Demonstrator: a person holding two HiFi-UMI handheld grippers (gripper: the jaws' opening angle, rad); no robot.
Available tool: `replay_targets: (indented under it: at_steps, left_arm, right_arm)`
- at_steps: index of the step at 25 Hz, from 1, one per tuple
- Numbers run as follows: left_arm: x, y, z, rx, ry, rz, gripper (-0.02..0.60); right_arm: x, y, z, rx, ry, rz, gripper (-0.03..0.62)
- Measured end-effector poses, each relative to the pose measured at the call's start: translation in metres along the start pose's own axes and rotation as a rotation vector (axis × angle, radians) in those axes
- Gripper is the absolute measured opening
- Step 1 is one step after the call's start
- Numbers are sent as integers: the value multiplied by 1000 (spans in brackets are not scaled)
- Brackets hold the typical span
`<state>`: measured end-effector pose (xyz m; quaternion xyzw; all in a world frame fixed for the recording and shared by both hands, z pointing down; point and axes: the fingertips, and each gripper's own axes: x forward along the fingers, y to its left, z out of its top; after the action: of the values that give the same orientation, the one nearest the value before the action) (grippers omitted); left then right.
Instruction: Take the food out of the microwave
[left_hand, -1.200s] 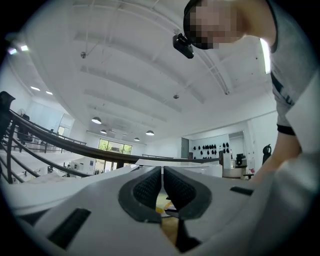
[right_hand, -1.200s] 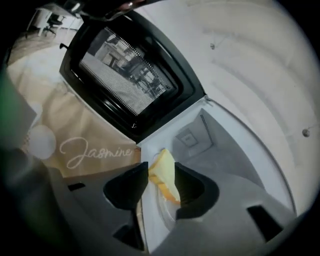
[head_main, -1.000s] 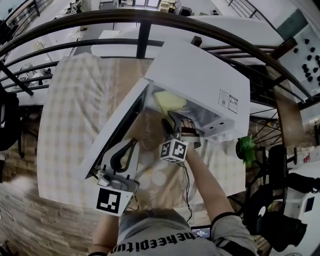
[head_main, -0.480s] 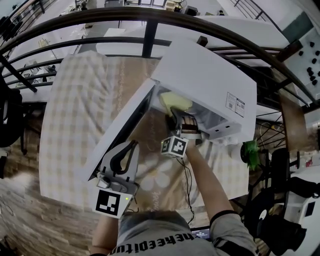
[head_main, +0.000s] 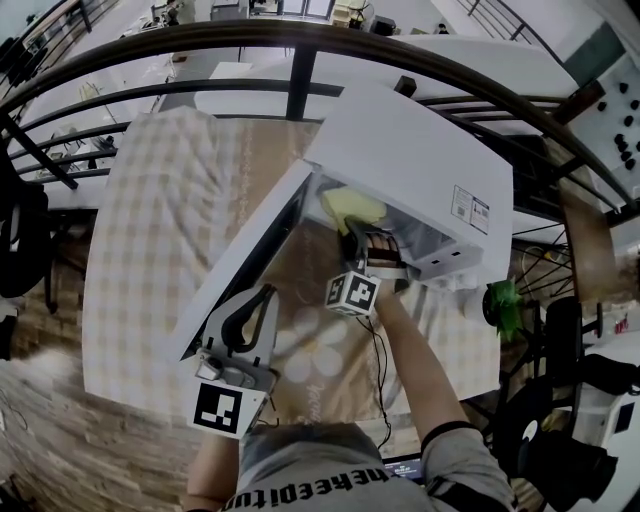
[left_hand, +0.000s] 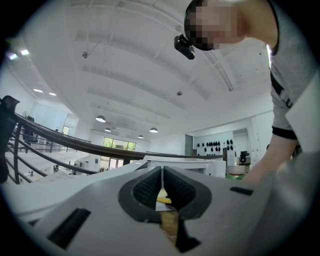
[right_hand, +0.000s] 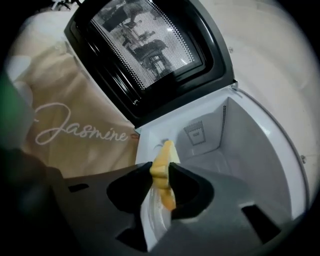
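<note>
Right claw (right_hand: 160, 171) of mine: jaws have just been closing and now pinch the yellow food (right_hand: 166, 149) at the mouth of the open microwave (right_hand: 250, 145), door (right_hand: 145, 50) swung wide. My left claw (left_hand: 162, 184) is closed on nothing, near the door. Step judged: grasp made, extraction pending. Next I need a steady, level pull clear of the cavity toward the desk (head_main: 150, 220).

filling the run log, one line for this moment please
right tongs: jaws just closing, shut on yellow food | place: in open microwave | left tongs: shut
</note>
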<state>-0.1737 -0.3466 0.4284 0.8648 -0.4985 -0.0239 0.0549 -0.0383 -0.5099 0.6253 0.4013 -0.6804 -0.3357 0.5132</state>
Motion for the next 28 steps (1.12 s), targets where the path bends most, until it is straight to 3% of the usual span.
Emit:
replay_targets:
  at_steps: [14,18,28]
  left_arm:
    - [-9,-14,17,-2,-46,3,15]
    - [-13,-18,33,13,-100,20,15]
    - [-28,-29,54,37,-156,58,15]
  right_arm:
    - [-52,-26,21,98,-82,-46,86]
    - [-73,-33,31,145,-118,-47,86]
    - [-121,-54,41,420,-186,-14,86]
